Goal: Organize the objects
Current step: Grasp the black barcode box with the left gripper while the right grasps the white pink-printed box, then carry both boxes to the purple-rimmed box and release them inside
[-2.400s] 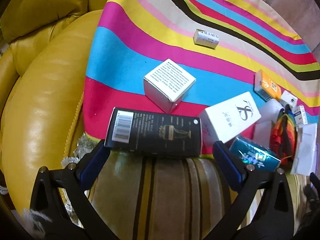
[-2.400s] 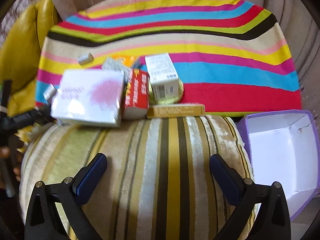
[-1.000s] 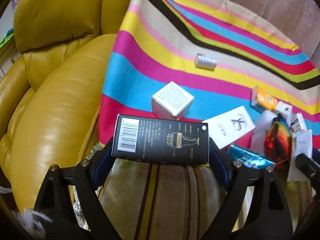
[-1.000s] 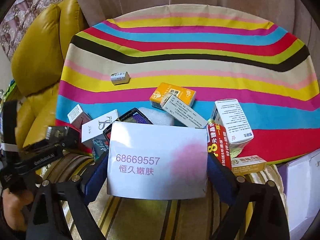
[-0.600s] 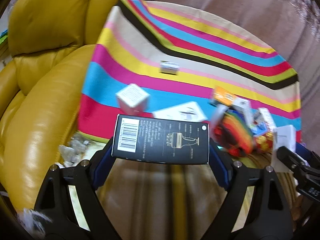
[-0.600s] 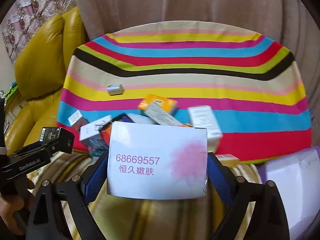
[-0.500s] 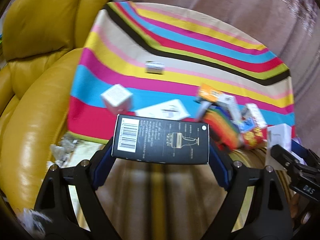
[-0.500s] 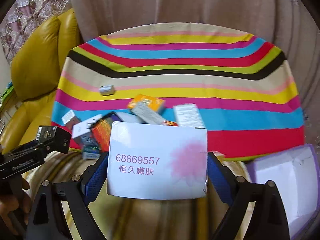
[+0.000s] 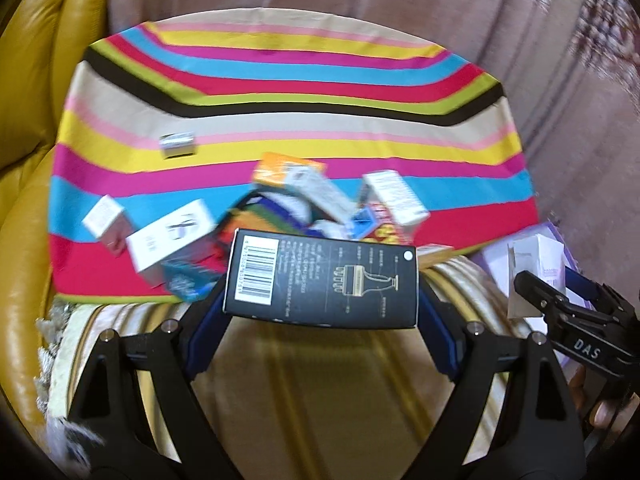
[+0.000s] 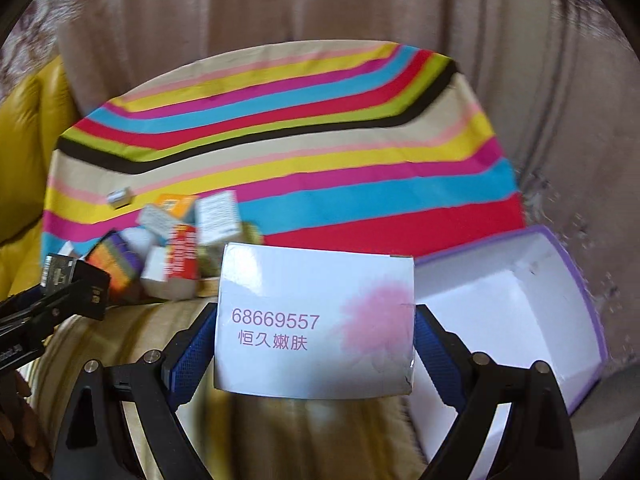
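My left gripper (image 9: 320, 304) is shut on a black box (image 9: 322, 280) with a barcode and a white line drawing, held flat across both blue pads above the striped cushion. My right gripper (image 10: 314, 344) is shut on a white box (image 10: 314, 320) with pink print and purple digits, carried clear of the surface. An open purple-edged white box (image 10: 508, 312) lies just right of the right gripper. In the left wrist view the right gripper (image 9: 576, 312) shows at the right edge. In the right wrist view the left gripper (image 10: 60, 292) with the black box shows at the left edge.
A striped cloth (image 9: 280, 92) holds a pile of small boxes (image 9: 340, 204), a white box (image 9: 172, 236), a small cube box (image 9: 106, 216) and a little silver box (image 9: 178, 145). A yellow leather armchair (image 9: 24, 160) stands at the left. A curtain (image 10: 320, 12) hangs behind.
Each gripper closed on its box and lifted it off the pile. Both have since swung to the right, so the armchair slides out and the purple-edged box comes closer.
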A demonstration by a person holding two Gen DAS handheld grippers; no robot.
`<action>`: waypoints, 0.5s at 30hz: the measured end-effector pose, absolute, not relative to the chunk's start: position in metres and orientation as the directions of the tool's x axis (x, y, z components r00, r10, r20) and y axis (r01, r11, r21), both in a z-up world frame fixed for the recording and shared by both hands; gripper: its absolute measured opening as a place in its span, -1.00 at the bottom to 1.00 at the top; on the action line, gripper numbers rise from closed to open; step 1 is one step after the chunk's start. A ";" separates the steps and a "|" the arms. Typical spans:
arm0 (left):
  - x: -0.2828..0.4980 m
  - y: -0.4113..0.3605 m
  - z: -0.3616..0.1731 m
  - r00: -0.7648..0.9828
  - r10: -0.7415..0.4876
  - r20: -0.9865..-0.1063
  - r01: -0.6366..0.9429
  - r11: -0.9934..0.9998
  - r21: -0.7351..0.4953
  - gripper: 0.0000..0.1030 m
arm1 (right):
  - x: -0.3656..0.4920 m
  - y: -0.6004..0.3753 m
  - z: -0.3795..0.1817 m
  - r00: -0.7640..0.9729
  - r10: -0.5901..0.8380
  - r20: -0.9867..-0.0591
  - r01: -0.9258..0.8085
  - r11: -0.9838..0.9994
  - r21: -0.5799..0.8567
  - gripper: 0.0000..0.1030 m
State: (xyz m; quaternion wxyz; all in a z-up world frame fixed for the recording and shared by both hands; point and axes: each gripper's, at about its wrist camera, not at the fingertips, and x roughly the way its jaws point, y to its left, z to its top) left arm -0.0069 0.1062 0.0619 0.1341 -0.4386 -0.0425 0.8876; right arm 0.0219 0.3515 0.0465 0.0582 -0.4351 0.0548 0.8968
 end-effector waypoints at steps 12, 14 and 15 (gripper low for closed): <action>-0.012 0.204 0.065 -0.488 0.394 -0.779 -0.418 -0.889 -0.188 0.69 | 0.048 0.425 0.033 -0.533 0.195 -0.823 -0.401 -0.915 0.043 0.81; -0.014 0.221 0.063 -0.462 0.417 -0.782 -0.452 -0.870 -0.197 0.69 | 0.053 0.435 0.030 -0.518 0.225 -0.825 -0.448 -0.893 0.038 0.81; -0.015 0.229 0.062 -0.450 0.428 -0.784 -0.466 -0.862 -0.202 0.69 | 0.055 0.439 0.029 -0.509 0.234 -0.828 -0.467 -0.884 0.037 0.81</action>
